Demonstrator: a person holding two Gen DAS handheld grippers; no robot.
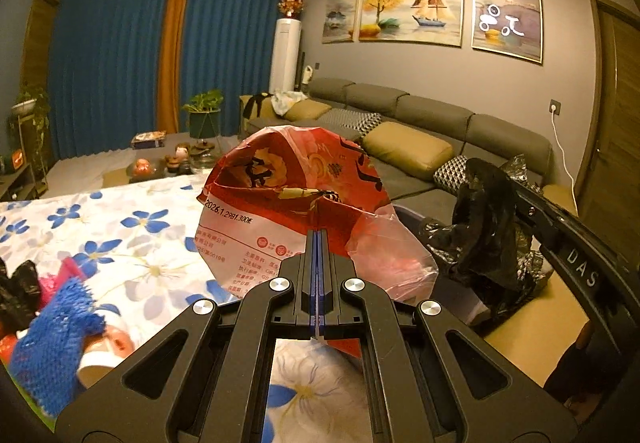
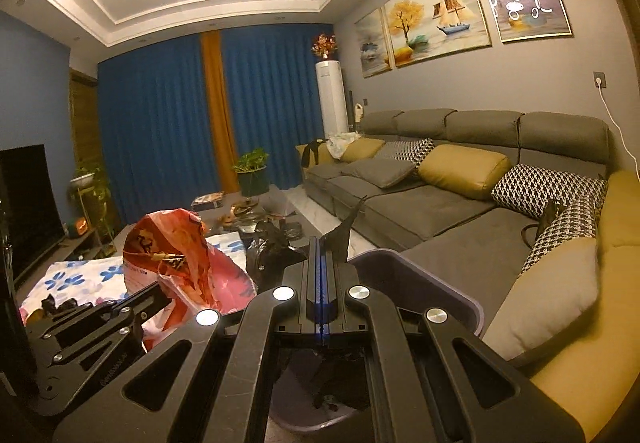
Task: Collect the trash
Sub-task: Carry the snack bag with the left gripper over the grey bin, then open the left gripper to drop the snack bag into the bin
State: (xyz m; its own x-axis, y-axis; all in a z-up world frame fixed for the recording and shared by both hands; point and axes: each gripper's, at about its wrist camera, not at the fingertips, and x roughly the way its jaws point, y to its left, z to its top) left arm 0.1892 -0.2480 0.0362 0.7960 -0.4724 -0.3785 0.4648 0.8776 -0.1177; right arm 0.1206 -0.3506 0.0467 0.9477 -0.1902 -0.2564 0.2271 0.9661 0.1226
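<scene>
Your left tongs [image 1: 318, 243] are clenched on the red snack wrapper [image 1: 296, 195], held up beside the purple bin [image 2: 420, 275]; your right tongs [image 2: 320, 251] grip the black bin bag [image 2: 344, 235] over it. More litter waits on the floral counter [image 1: 120, 227], so you're partway.

wrapper [image 2: 180, 259] left of bin [image 2: 420, 275], sofa [image 2: 460, 211] behind

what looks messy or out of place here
Crumpled clothes are heaped on the sofa's far end. On the floral cloth, a blue mesh scrap and black bag bits lie loose. The red snack bag in the left hand-held gripper is torn and crumpled.
</scene>
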